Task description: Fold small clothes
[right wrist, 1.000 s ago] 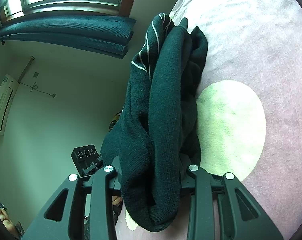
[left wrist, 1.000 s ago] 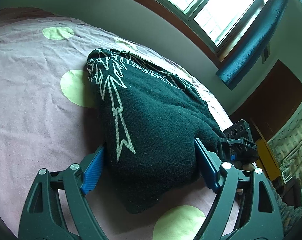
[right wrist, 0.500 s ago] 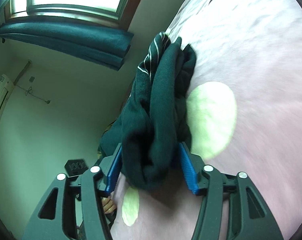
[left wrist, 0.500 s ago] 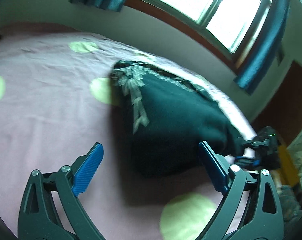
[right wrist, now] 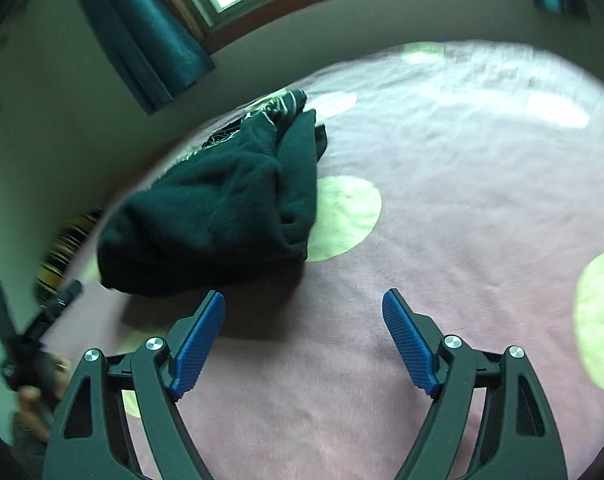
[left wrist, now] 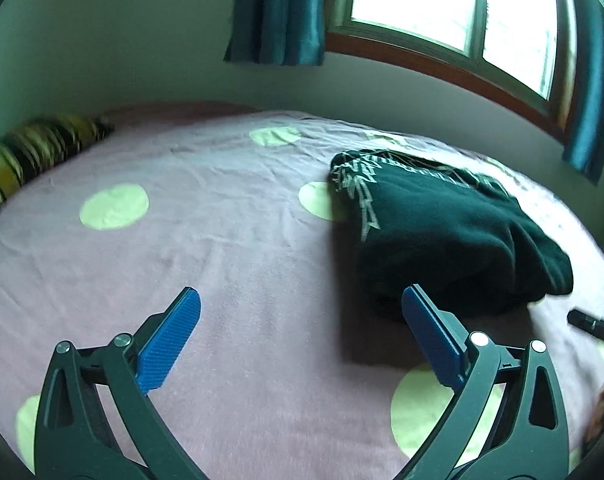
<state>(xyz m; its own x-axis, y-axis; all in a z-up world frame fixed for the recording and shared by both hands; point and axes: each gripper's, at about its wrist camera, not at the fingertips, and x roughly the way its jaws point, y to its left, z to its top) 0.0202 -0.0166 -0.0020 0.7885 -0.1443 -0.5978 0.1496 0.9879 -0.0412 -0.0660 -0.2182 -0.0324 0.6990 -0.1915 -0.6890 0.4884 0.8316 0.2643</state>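
Note:
A dark green sweater with a white line pattern (left wrist: 442, 232) lies folded in a bundle on the pink bedspread with pale green dots (left wrist: 202, 240). My left gripper (left wrist: 300, 328) is open and empty, drawn back from the sweater, which lies ahead to its right. In the right wrist view the sweater (right wrist: 230, 204) lies ahead to the left. My right gripper (right wrist: 304, 328) is open and empty over the bedspread (right wrist: 462, 240), just short of the bundle.
A striped yellow and black item (left wrist: 30, 156) lies at the bed's far left edge. A wall with a window (left wrist: 442, 12) and teal curtains (left wrist: 278, 8) runs behind the bed. The other gripper's tip (left wrist: 594, 326) shows at the right.
Both grippers have let go of the sweater, opened wide and pulled back. The sweater now lies on the bed on its own.

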